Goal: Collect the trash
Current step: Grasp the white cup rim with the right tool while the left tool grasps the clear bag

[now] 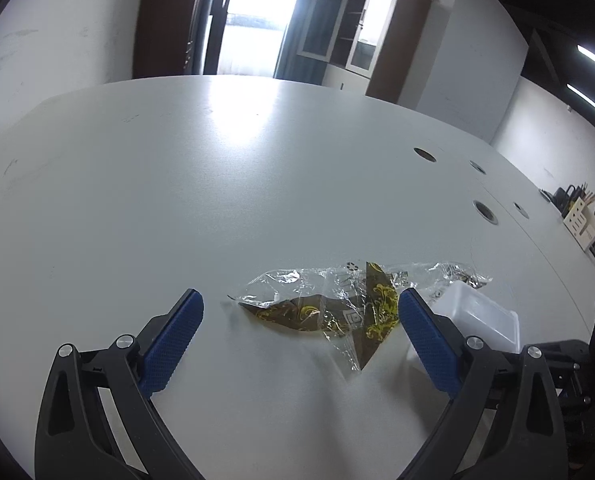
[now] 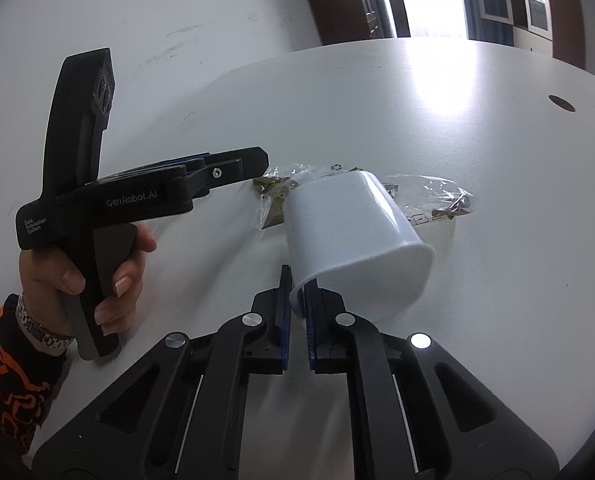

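Gripped the white container [image 2: 357,232] by its rim with the right tool [image 2: 296,276], pads drawn together on the thin wall, mouth tipped toward the camera. Could not tell whether its far side rested on the worktop [image 1: 217,200] or hung just above it.

Held the left tool [image 1: 301,300] wide apart, clamped on nothing, and aimed it down at the crumpled clear-and-brown wrapper [image 1: 321,308] lying flat on the worktop, just beside the container and partly behind it in the right wrist view.

Judged the likeliest failures as follows:
- Could close on bare worktop or skid over slick film, given a wrapper so flat and thin.
- Could catch only a loose corner and tear or drop it on the lift.
- Could knock the container with the right-hand pad, already standing close beside its wall in the left wrist view.
- Could let the container swing or slip out, pinched as it was at a single point on a thin rim.
- Could miss the mouth altogether, turned away from the wrapper.
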The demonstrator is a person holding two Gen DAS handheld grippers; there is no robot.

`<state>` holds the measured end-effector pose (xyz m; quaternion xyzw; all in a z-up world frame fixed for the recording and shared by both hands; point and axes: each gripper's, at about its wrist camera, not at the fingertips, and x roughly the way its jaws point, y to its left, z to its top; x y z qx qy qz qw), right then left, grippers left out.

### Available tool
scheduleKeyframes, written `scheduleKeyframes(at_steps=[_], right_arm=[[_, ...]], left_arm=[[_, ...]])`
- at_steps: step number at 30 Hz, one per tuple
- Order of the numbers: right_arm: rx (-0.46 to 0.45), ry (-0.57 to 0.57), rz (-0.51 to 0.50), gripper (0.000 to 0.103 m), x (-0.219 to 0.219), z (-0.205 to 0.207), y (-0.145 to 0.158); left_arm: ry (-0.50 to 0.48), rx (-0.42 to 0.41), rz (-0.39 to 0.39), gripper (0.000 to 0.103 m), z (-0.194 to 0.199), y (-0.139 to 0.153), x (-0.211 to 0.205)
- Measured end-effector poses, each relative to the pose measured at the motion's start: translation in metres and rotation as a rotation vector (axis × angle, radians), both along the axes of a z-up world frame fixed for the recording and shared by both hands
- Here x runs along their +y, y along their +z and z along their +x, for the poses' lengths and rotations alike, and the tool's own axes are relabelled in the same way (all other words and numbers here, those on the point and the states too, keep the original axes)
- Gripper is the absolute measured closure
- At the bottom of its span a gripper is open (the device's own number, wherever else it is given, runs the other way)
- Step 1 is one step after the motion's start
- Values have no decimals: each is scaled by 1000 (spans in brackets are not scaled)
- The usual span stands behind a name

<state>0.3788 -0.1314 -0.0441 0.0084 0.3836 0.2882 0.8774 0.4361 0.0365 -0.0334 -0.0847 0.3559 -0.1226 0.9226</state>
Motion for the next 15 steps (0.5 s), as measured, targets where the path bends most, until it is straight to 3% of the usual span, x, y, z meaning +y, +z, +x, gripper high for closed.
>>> scheduleKeyframes(at_steps=[2, 5, 9, 11, 15], right_arm=[[-14, -35, 1, 99, -2, -4, 3], [-54, -67, -21, 101, -2, -14, 9], [-56, -83, -29, 101, -4, -18, 12], [-62, -88, -28, 101, -2, -19, 14], [-60, -90, -40, 101, 3, -20, 10]], left_arm=[[39, 44, -7, 8, 6, -5, 1], [71, 67, 43, 8, 14, -11, -10], [69, 85, 43, 8, 21, -12, -19], [93, 142, 19, 8, 30, -20, -18], [77, 161, 117, 9, 35, -23, -32]])
